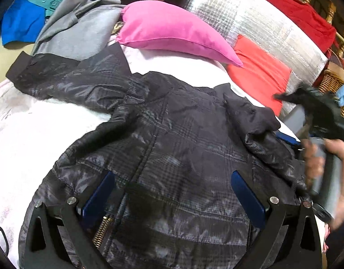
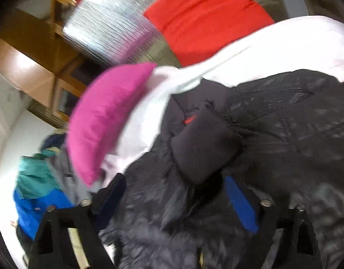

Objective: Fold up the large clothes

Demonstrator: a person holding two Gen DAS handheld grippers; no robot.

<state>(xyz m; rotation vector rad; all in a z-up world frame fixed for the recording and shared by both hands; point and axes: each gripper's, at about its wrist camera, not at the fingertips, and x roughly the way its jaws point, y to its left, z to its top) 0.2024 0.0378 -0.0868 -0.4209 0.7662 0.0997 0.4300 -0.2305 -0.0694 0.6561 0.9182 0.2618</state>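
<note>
I see the dark jacket (image 1: 172, 139) spread under my left hand-held gripper (image 1: 172, 192) and right hand-held gripper (image 2: 174, 195), both released, gripping nothing.

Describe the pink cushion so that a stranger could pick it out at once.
Start from the dark checked jacket spread over the white bedding. Just beyond its collar lies the pink cushion, between a grey garment and a red cushion, against silver foil padding. It alone is bright pink, plump, and tapers to a pointed corner.
</note>
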